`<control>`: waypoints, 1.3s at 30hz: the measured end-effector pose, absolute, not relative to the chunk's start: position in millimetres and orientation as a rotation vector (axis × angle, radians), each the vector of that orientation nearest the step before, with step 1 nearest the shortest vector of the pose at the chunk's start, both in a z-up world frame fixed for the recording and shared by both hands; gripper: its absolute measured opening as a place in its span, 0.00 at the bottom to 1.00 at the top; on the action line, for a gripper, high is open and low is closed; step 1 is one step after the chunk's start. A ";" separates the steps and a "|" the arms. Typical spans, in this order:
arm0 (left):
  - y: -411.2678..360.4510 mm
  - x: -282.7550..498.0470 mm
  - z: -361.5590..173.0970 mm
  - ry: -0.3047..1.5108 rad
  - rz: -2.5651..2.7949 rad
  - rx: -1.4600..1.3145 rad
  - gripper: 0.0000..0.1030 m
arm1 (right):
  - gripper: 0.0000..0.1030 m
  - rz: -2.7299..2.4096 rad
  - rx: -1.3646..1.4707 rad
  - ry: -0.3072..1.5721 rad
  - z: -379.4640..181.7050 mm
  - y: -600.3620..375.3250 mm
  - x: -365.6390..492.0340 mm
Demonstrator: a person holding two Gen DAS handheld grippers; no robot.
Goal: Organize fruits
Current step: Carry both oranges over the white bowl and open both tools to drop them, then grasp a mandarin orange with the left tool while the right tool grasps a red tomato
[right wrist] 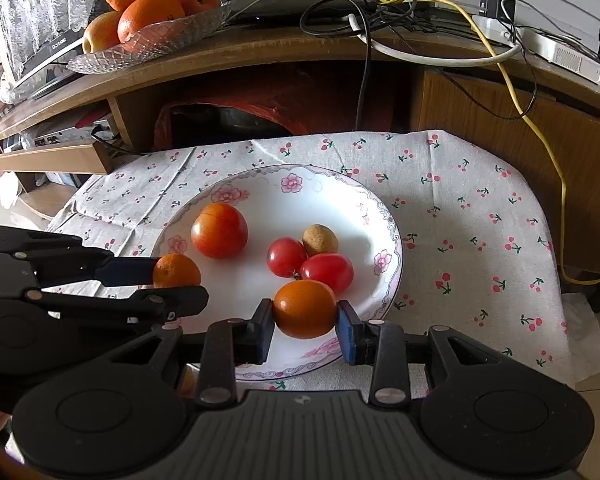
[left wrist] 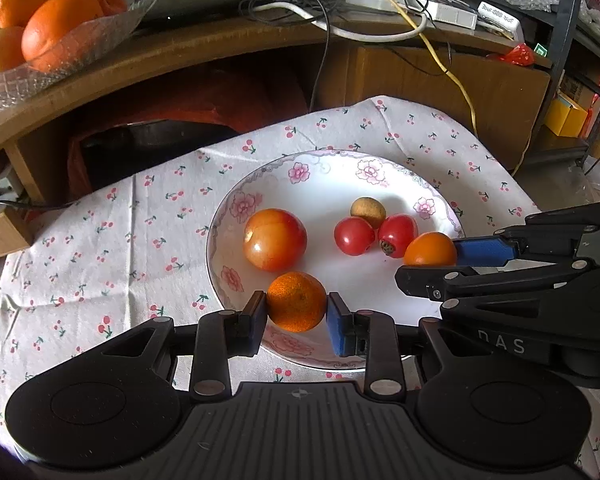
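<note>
A white flowered plate lies on the cherry-print cloth. My left gripper is shut on a small dimpled mandarin over the plate's near rim. My right gripper is shut on a smooth orange fruit at the plate's right side. On the plate rest a large red-orange tomato, two small red tomatoes and a tan longan.
A glass dish of oranges stands on the wooden shelf behind, among tangled cables and a power strip. The cloth drops off at the table's edges. A dark opening lies under the shelf.
</note>
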State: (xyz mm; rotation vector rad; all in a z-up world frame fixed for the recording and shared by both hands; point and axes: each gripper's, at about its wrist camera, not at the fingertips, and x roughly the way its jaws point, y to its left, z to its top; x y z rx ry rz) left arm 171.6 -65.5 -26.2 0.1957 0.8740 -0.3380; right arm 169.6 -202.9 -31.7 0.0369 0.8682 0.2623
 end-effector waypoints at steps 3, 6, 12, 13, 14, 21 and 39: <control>-65.4 171.8 -26.2 0.872 -0.338 0.198 0.41 | 0.34 0.258 0.043 0.866 -31.9 -203.8 169.8; -64.7 171.4 -24.5 0.867 -0.336 0.197 0.43 | 0.34 0.256 0.048 0.858 -30.9 -205.3 169.7; -62.3 170.7 -20.1 0.857 -0.329 0.191 0.50 | 0.34 0.251 0.050 0.837 -25.5 -206.3 168.4; -62.4 170.3 -19.1 0.854 -0.330 0.192 0.51 | 0.34 0.249 0.051 0.833 -24.4 -206.9 168.2; -62.3 169.3 -17.6 0.850 -0.330 0.193 0.52 | 0.34 0.248 0.054 0.832 -23.2 -207.5 168.3; -61.2 162.3 -7.1 0.819 -0.329 0.202 0.56 | 0.34 0.240 0.073 0.797 -11.5 -210.0 162.0; -26.3 126.8 6.9 0.837 -0.290 0.220 0.61 | 0.34 0.395 -0.018 0.838 -6.6 -177.3 113.1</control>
